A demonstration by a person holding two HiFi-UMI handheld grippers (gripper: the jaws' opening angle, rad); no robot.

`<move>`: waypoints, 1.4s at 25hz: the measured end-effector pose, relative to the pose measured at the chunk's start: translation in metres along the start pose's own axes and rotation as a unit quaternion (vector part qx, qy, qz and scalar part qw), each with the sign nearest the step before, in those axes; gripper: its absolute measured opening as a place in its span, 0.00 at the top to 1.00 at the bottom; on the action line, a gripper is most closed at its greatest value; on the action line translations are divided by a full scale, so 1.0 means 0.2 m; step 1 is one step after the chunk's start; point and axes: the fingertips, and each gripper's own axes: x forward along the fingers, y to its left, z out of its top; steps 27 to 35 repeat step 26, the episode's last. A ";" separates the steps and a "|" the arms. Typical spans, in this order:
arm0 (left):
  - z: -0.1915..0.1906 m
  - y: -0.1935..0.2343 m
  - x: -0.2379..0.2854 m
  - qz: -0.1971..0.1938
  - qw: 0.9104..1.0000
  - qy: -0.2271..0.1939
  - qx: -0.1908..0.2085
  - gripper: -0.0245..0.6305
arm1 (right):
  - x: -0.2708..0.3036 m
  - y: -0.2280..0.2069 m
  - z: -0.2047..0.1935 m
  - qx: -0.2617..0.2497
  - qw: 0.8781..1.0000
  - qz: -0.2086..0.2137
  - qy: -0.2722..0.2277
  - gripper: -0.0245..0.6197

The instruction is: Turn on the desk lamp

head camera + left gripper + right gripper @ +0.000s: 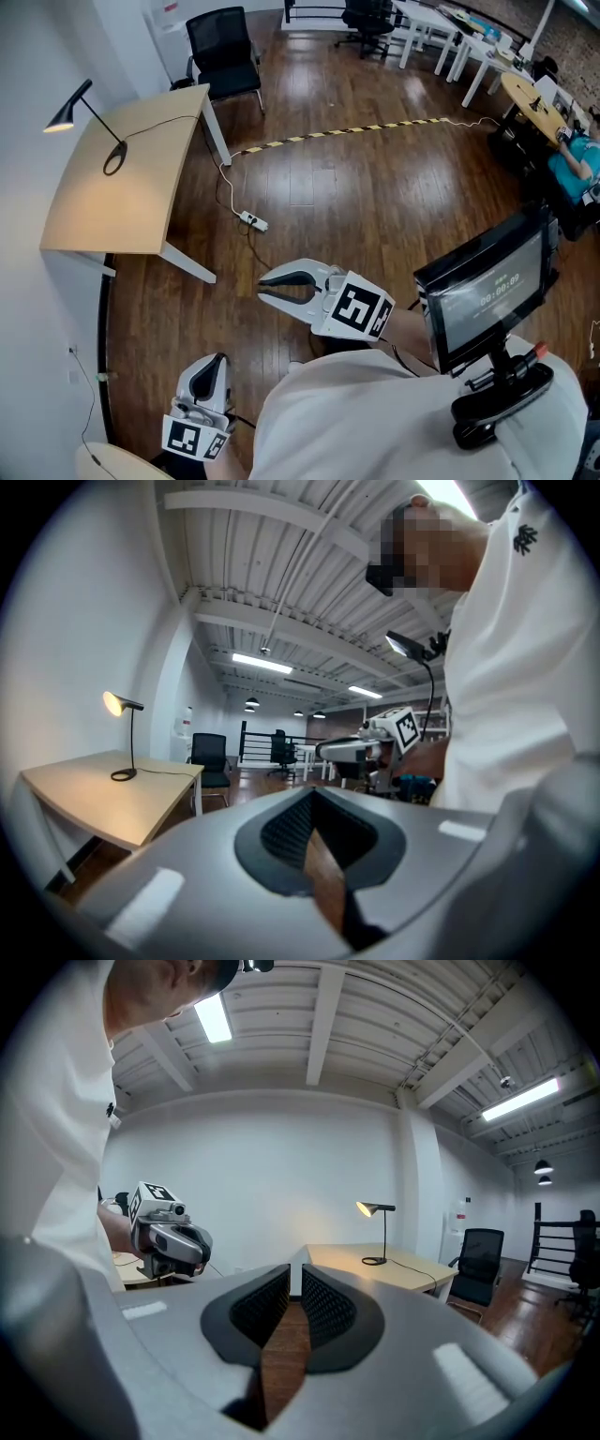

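A black desk lamp (87, 111) stands on the light wooden desk (141, 202) at the far left, against the wall. Its head glows in the left gripper view (120, 704) and in the right gripper view (377, 1209), and warm light falls on the desk top. Both grippers hang close to the person's body, far from the desk. My left gripper (217, 362) is low at the left, shut and empty. My right gripper (265, 285) is held out over the wooden floor, also shut with nothing in it. Each gripper shows in the other's view.
A black office chair (225, 47) stands beyond the desk's far end. A cable runs from the desk to a power strip (253, 221) on the floor. A yellow-black strip (347, 131) crosses the floor. A screen on a mount (487, 291) sits at the person's chest. White tables stand at the back right.
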 end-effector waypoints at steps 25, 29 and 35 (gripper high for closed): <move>-0.05 -0.02 -0.16 0.007 1.000 -0.003 -0.003 0.94 | 0.09 0.20 0.00 -0.014 1.000 0.022 0.016 0.90; -0.06 -0.01 -0.17 0.007 1.000 -0.003 -0.002 0.94 | 0.10 0.20 -0.01 -0.015 1.000 0.022 0.016 0.90; -0.06 -0.01 -0.17 0.007 1.000 -0.003 -0.002 0.94 | 0.10 0.20 -0.01 -0.015 1.000 0.022 0.016 0.90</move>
